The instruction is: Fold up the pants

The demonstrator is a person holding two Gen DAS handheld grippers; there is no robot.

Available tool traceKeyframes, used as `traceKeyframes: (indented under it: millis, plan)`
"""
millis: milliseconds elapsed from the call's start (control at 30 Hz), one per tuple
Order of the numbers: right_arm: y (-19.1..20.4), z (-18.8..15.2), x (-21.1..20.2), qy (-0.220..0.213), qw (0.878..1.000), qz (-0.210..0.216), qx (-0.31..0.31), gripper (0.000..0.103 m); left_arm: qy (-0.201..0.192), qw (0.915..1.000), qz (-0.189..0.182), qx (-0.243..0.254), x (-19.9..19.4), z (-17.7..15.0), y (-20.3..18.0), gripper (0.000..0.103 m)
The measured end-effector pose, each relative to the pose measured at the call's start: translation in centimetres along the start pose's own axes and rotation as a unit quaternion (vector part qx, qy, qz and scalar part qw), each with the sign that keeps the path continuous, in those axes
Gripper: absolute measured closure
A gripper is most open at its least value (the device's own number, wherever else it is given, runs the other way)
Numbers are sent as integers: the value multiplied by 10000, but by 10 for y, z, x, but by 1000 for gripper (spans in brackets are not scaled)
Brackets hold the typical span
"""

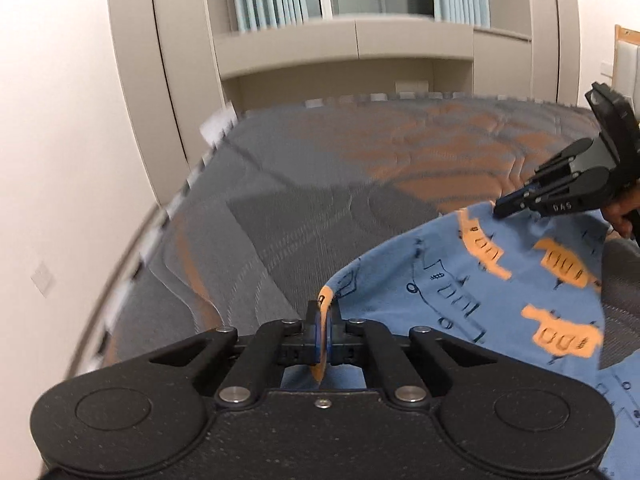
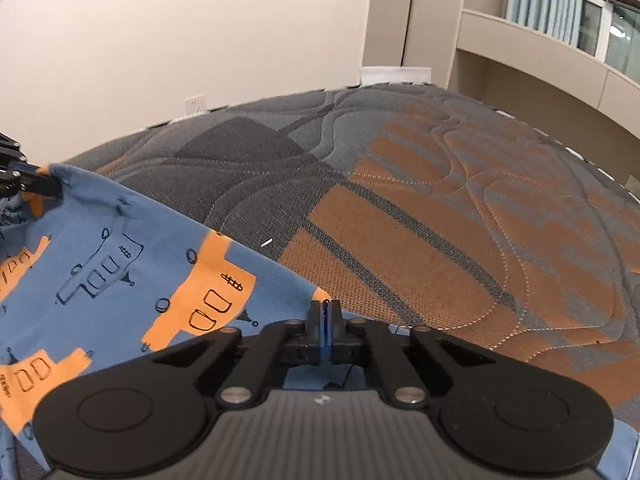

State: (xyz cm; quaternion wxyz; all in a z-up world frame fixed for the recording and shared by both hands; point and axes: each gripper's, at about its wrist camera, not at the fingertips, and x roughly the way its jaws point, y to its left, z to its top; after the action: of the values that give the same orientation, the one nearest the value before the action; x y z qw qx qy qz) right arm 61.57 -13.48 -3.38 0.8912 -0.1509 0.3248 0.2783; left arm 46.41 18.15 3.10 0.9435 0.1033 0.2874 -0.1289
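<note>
- Left wrist view: left tool (image 1: 323,320) is clamped on the edge of the pants (image 1: 500,300); a fold of blue-and-orange cloth sits between the blue pads, with no gap showing.
- Same view: right tool (image 1: 505,205) is seen at the far right, its tip closed on another part of the same edge. A bit of the person's hand (image 1: 622,210) shows behind it.
- Right wrist view: right tool (image 2: 325,318) is likewise pinched on the pants (image 2: 120,280), cloth caught between its pads. Left tool (image 2: 48,188) appears at the left margin, gripping the far corner.
- Location of garment: pants are on the bed (image 2: 400,220), over the near part of the quilted grey-and-orange cover, with the gripped edge lifted a little off it. The rest of the cloth trails back toward the person and out of frame.
- Key relation: the held edge runs roughly straight between the two tools, left to right across the bed, and looks fairly taut. Bare bed lies ahead of both tools; the bulk of the pants lies behind and below them.
- Judgement: neither hand is nearer, since both already hold. The coming fold likely depends on moving both tools together, square to that edge, so the line stays level.
- Risk, as judged: unequal travel would skew the fold or let a thin pinch slip.
- Left wrist view is motion-blurred; fine detail of the grip is uncertain.
</note>
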Motion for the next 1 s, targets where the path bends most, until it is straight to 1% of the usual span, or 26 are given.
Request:
traceKeyframes:
  millis: [100,200,367,433,500,567,633,667,700,767,833,900,933,1000]
  plan:
    - [7,-5,-29,-297,9995,-100,-87,103,-421,9988,76,255,-32,-4,-17,102]
    - [20,-19,-72,-666,9975,-196,-159,103,-801,9957,71,462,-68,-15,-35,102]
    - [57,-65,-159,-1206,9913,-364,-388,103,-1352,9875,-92,804,-126,-51,-63,102]
    - [76,-90,-191,-1318,9897,-332,-441,103,-1410,9844,-197,1032,-143,-71,-76,102]
    - [94,-112,-214,-1328,9895,-282,-504,103,-1325,9836,-244,1201,-152,-89,-87,102]
    - [111,-132,-224,-1146,9916,-208,-569,103,-1227,9830,-196,1348,-157,-105,-98,102]
    - [123,-146,-224,-890,9938,-235,-624,102,-1137,9839,-133,1372,-158,-116,-106,102]
    - [124,-151,-222,-809,9945,-284,-601,96,-1087,9848,-118,1346,-157,-119,-108,102]
    - [123,-155,-221,-751,9956,-289,-477,93,-1062,9853,-95,1338,-158,-123,-111,102]
    - [111,-154,-216,-683,9974,-244,-48,65,-1008,9861,-56,1316,-156,-127,-114,102]
    - [89,-149,-214,-723,9953,-229,603,53,-984,9873,-38,1250,-156,-128,-117,102]
    - [64,-143,-210,-794,9886,-224,1261,50,-983,9875,5,1230,-157,-129,-119,102]
    - [49,-139,-207,-811,9843,-250,1545,46,-984,9877,36,1214,-157,-131,-121,102]
    - [24,-131,-197,-850,9751,-337,2018,45,-974,9884,74,1166,-157,-134,-122,102]
